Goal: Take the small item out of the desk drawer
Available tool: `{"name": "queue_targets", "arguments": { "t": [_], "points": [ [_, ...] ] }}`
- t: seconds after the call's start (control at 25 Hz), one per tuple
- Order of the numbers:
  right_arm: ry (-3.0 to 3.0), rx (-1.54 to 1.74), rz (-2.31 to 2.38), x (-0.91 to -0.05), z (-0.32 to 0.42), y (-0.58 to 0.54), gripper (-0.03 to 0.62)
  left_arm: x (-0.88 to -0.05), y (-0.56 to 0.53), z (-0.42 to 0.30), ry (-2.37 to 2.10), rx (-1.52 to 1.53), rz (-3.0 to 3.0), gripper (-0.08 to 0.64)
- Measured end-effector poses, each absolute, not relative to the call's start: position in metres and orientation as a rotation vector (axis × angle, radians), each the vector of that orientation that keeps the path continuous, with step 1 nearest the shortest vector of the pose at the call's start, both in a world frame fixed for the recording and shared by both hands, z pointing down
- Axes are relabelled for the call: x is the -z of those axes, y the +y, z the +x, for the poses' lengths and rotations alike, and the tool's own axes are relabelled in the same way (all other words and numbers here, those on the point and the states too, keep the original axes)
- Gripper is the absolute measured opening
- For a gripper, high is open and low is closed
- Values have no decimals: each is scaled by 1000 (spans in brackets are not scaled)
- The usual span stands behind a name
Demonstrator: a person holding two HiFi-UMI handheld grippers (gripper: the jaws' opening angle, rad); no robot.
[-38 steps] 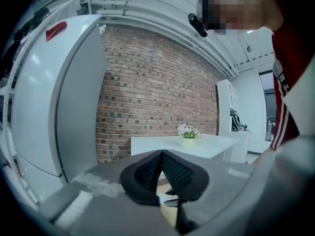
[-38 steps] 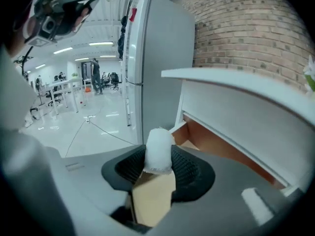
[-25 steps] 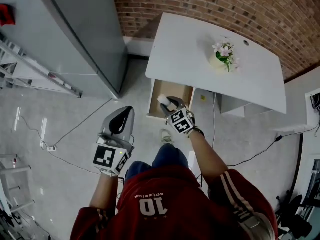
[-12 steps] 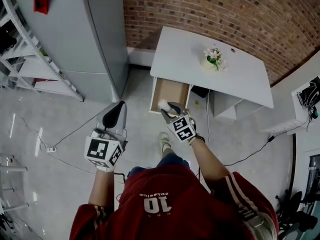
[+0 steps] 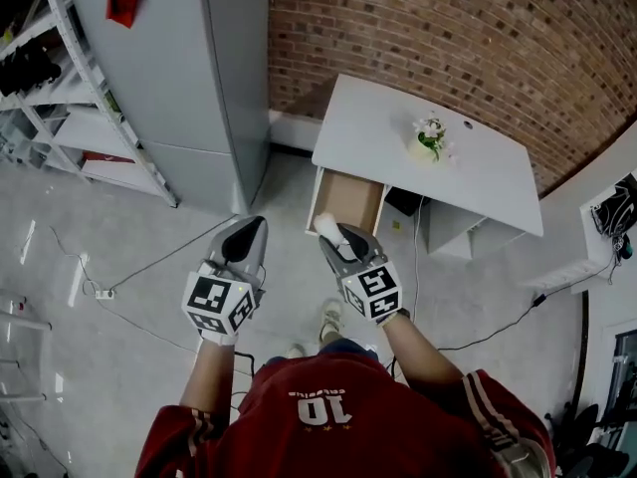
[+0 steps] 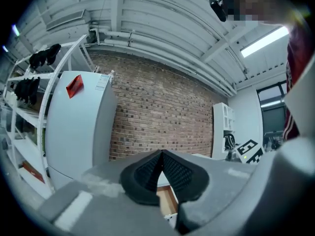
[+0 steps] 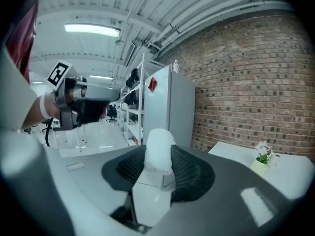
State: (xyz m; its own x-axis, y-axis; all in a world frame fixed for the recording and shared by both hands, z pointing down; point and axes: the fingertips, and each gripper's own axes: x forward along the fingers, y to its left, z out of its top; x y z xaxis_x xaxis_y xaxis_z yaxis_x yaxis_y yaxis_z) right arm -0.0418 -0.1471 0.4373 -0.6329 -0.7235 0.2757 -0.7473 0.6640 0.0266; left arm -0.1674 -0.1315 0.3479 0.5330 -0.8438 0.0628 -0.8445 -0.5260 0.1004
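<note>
Small white item sat clamped in your right tongs, by the near end of the open drawer under the white desk. Your left tongs were pressed together, empty. Flowers stood on the desk, a grey cabinet to the far left. Your red shirt read "10".

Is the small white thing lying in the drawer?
No, the white item sits clamped between the fingers of the right gripper, up in the air outside the drawer.

The tabletop is standing against the brick wall, a flower pot sitting on it and the open drawer jutting from under its left front. A refrigerator is standing to its left, a shelving rack beyond.
</note>
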Motion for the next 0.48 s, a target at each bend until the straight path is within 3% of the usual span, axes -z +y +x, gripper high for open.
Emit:
{"name": "queue_targets", "arguments": {
  "t": [0.48],
  "points": [
    [-2741,-77,1312,-349,-39,-123,153,-325,-103,-180,-1525,29,2670,3]
  ]
}}
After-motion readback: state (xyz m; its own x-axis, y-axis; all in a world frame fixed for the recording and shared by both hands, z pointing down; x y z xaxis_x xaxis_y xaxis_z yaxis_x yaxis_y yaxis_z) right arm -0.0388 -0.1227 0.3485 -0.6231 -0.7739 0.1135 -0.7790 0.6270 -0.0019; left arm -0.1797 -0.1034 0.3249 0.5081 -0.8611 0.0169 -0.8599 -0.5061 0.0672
